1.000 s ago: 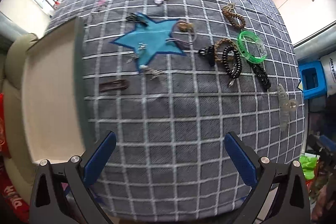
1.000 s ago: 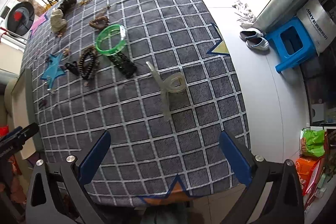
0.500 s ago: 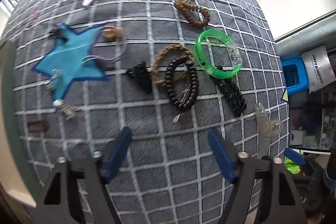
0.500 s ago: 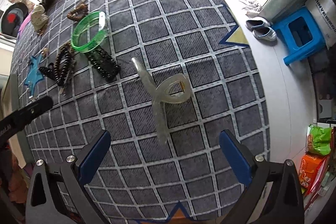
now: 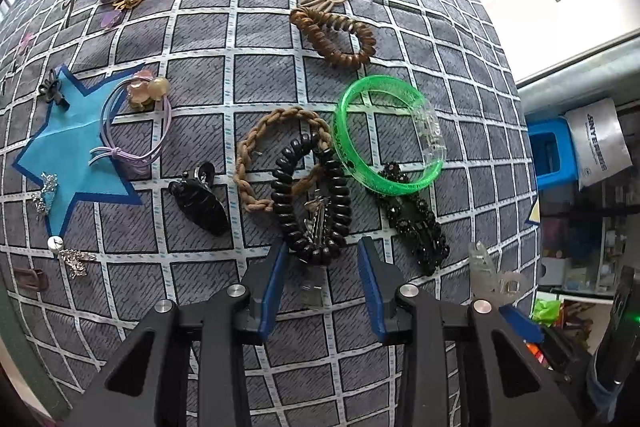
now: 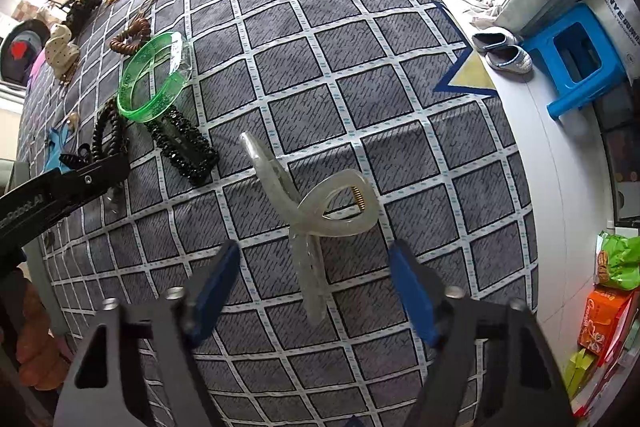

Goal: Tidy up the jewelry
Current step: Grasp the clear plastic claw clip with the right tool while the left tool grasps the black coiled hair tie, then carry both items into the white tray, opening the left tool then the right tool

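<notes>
Hovering low over the grey checked cloth of the counter (image 5: 192,39), the left tongs (image 5: 320,247) stand spread, their blue pads either side of the near end of a black coiled hair tie (image 5: 338,195) and a small clear clip (image 5: 311,290), nothing pinched. A green bangle (image 5: 352,163) leans on a black beaded clip (image 5: 416,223) just beside it. The right tongs (image 6: 314,267) are also spread, straddling the near tip of a translucent claw clip (image 6: 312,211) without gripping it
</notes>
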